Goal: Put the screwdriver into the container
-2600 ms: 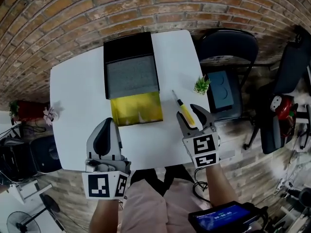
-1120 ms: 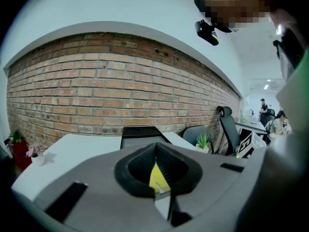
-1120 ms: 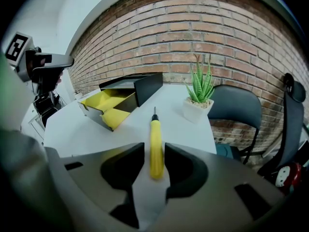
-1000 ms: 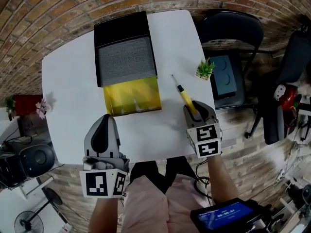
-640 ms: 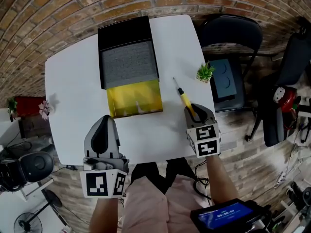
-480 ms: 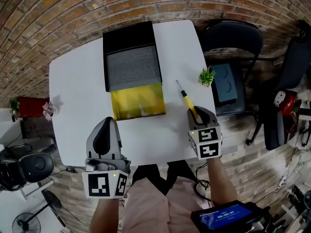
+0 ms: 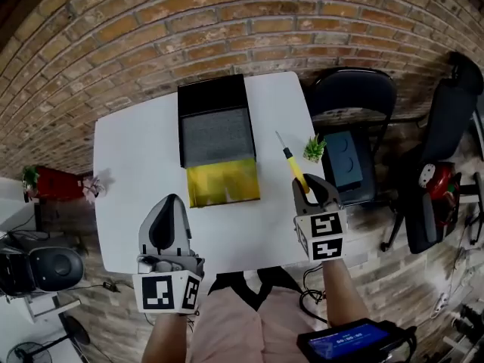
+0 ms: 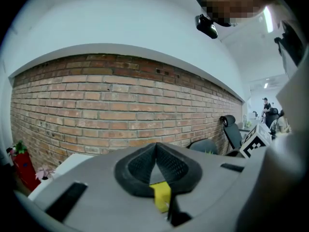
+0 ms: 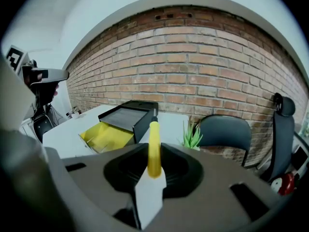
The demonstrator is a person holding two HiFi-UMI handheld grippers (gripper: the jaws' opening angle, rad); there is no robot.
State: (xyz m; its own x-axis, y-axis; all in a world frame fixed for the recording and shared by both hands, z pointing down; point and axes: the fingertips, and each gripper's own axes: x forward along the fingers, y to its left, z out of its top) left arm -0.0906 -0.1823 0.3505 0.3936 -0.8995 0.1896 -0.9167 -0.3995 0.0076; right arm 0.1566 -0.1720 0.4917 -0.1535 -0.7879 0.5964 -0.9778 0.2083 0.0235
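One step of the job looks done: the screwdriver (image 7: 295,171) is in my right tool (image 7: 306,187). Its jaws have just closed in and now clench the yellow handle. The thin metal shaft sticks out ahead of the tool, pointing away from me and up. As far as I can judge, the screwdriver is off the surface (image 7: 136,172), near its right edge and to the right of the container (image 7: 210,94), not touching it.

What is left is the carry across and the drop. The container is a black box with a grey panel on top. A yellow tray (image 7: 224,181) lies open at the end nearest me, and I can make out nothing inside it. I would take that tray as the likely place for the screwdriver.

My left tool (image 7: 168,206) hangs over the near left part of the surface. Its jaws are pressed together with nothing between them.

The surface is white and mostly bare. It carries the container and a small green potted plant (image 7: 314,149) at its right edge, just beyond the screwdriver. Behind the surface runs a red brick wall (image 7: 189,21). A black chair (image 7: 354,97) stands just past the right edge, with a second black chair (image 7: 446,119) farther right. A red planter (image 7: 53,181) sits low at the left.
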